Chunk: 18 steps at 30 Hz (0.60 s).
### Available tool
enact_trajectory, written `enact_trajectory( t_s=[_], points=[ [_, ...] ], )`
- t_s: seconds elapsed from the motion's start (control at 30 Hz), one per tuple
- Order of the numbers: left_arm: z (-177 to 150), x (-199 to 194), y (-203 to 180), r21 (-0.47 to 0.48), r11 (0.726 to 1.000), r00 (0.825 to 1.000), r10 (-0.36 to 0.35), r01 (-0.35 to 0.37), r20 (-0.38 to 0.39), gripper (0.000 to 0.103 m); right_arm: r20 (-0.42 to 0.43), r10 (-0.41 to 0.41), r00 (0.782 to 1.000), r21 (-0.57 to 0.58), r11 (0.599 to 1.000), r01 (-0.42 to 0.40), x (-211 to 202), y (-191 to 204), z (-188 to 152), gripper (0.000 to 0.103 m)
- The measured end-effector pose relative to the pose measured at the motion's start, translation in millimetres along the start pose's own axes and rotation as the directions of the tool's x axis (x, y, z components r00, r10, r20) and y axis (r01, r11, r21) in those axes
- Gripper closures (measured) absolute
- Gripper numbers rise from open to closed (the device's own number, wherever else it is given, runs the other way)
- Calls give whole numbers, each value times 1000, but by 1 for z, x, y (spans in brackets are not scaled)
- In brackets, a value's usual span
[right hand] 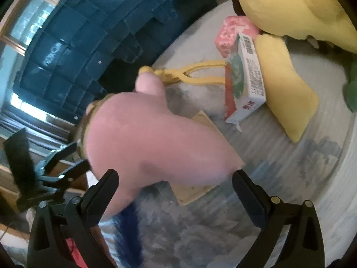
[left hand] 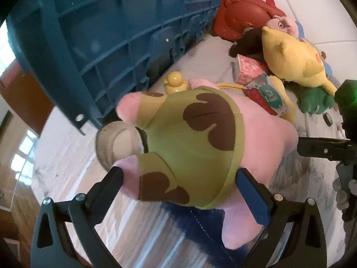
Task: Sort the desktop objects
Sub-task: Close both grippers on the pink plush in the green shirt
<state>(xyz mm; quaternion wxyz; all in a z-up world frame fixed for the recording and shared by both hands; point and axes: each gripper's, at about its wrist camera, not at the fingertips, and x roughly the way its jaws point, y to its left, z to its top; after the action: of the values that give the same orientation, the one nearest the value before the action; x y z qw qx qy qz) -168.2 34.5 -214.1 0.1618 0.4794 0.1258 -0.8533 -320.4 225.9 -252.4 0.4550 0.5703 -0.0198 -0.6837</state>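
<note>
A pink star plush (left hand: 256, 129) in green shorts with brown spots fills the middle of the left wrist view. My left gripper (left hand: 183, 185) is shut on it, one finger pressed into each side, and the plush hangs over the grey cloth. In the right wrist view one pink limb of the plush (right hand: 151, 138) lies between the spread fingers of my right gripper (right hand: 176, 185), which is open; the limb sits close to the left finger. A blue ribbed crate (left hand: 125, 33) stands just beyond the plush.
Right of the crate lie a yellow duck (left hand: 175, 82), a red bag (left hand: 243, 11), a yellow plush (left hand: 294, 60), a pink box (right hand: 234, 31), a printed carton (right hand: 245, 78), a green plush (left hand: 314, 102) and yellow tongs (right hand: 200, 73). A wooden board (right hand: 200, 187) and blue fur (right hand: 129, 230) lie under the plush.
</note>
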Motion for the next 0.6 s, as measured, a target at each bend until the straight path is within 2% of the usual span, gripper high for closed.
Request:
enact_trajectory(
  t_s=[0.1, 0.23, 0.33, 0.43, 0.6],
  points=[
    [3, 1, 1, 14, 1000, 1000, -28, 28, 14, 0, 30, -30, 999, -5, 1000, 31, 7, 5, -2, 0],
    [3, 6, 4, 41, 998, 998, -55, 54, 4, 0, 42, -115, 992, -34, 993, 117, 21, 17, -3, 0],
    [5, 12, 6, 31, 995, 996, -91, 91, 0, 0, 64, -134, 989, -57, 989, 137, 19, 19, -6, 0],
    [6, 19, 2, 23, 993, 993, -120, 120, -2, 0, 68, -131, 989, -46, 990, 134, 26, 12, -5, 0],
    [4, 24, 2, 4, 988, 988, -154, 154, 18, 0, 102, -75, 992, -16, 997, 77, 34, -2, -4, 0]
  ],
)
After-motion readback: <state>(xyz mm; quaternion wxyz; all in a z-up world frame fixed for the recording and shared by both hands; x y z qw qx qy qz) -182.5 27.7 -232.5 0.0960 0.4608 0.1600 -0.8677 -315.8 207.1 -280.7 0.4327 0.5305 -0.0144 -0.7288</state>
